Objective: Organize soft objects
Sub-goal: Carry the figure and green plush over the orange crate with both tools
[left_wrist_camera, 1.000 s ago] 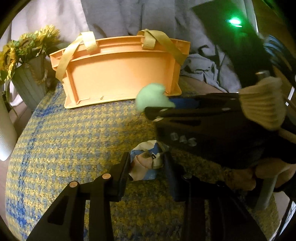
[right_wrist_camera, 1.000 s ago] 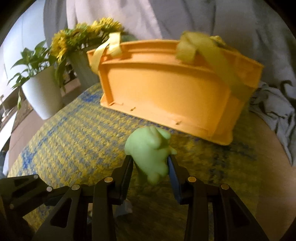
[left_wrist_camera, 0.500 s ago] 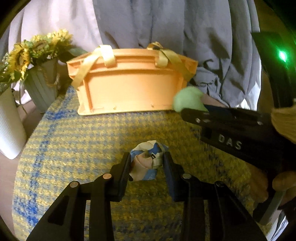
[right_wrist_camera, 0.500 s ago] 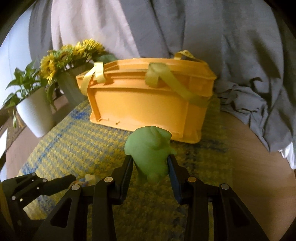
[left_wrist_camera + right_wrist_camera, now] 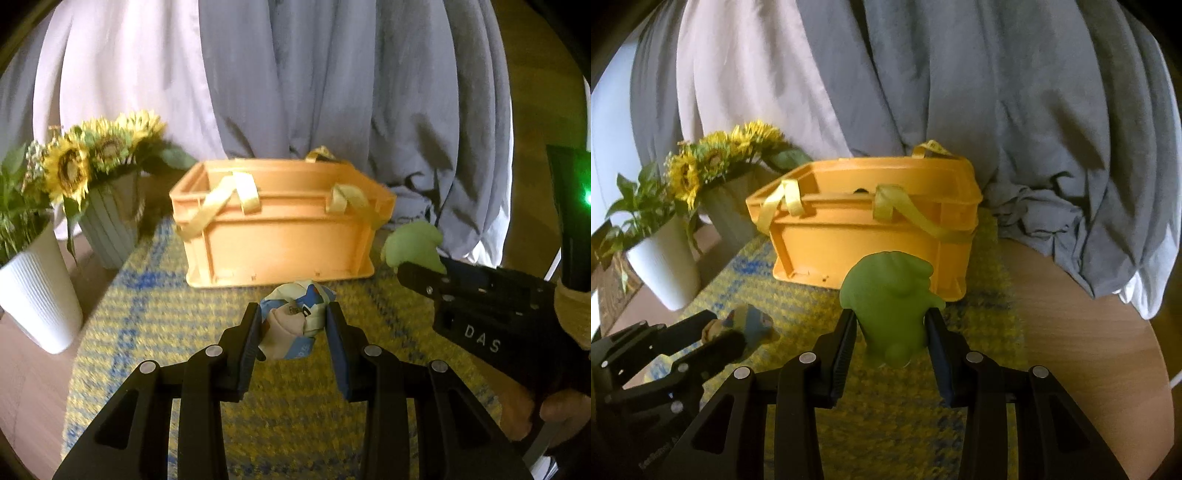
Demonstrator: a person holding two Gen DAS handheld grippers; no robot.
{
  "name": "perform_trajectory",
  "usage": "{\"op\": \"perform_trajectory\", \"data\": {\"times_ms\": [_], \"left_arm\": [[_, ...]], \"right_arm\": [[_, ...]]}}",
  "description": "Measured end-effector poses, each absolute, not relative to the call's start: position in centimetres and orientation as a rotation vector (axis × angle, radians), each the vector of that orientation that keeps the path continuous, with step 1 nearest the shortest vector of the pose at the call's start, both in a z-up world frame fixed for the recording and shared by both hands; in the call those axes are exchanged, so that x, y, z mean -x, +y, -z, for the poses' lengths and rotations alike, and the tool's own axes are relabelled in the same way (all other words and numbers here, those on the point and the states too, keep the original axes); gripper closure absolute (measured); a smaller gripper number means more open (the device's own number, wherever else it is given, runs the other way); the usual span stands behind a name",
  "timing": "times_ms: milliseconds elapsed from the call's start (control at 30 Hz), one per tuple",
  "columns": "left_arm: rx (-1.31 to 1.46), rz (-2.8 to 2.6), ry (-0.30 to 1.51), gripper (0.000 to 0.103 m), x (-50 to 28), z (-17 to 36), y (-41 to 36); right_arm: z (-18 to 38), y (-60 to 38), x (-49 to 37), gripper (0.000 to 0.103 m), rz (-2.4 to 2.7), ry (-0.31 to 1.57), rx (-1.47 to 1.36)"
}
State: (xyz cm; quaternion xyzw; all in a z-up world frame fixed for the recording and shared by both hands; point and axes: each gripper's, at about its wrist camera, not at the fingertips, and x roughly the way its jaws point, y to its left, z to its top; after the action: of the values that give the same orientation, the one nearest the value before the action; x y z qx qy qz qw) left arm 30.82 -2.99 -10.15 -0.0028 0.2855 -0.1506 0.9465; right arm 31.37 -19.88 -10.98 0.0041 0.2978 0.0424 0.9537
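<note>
Both fingers point(image 5: 255, 343) clamp soft toys point(image 5: 892, 306) before orange crate point(image 5: 280, 236), vases point(image 5: 37, 295) left.

left gripper point(image 5: 291, 325): fingers clamped on blue, white and tan soft toy point(image 5: 291, 317), above the mat
right gripper point(image 5: 413, 254): at right edge, gripping green soft toy point(image 5: 412, 247)
orange crate point(image 5: 280, 236): on yellow-blue mat point(image 5: 147, 332), yellow straps, behind both toys
left side: sunflowers point(image 5: 99, 151) in grey vase, white pot point(image 5: 37, 291)
background: grey cloth point(image 5: 332, 81)
</note>
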Motion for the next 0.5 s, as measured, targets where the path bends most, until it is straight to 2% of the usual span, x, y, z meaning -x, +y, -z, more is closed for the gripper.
{"op": "perform_trajectory", "data": {"times_ms": [500], "left_arm": [[0.000, 0.347, 0.432, 0.068, -30.1, 4.6, -0.6]], "right_arm": [[6.5, -18.2, -28.8, 0.063, -0.021, 0.512, -0.063]]}}
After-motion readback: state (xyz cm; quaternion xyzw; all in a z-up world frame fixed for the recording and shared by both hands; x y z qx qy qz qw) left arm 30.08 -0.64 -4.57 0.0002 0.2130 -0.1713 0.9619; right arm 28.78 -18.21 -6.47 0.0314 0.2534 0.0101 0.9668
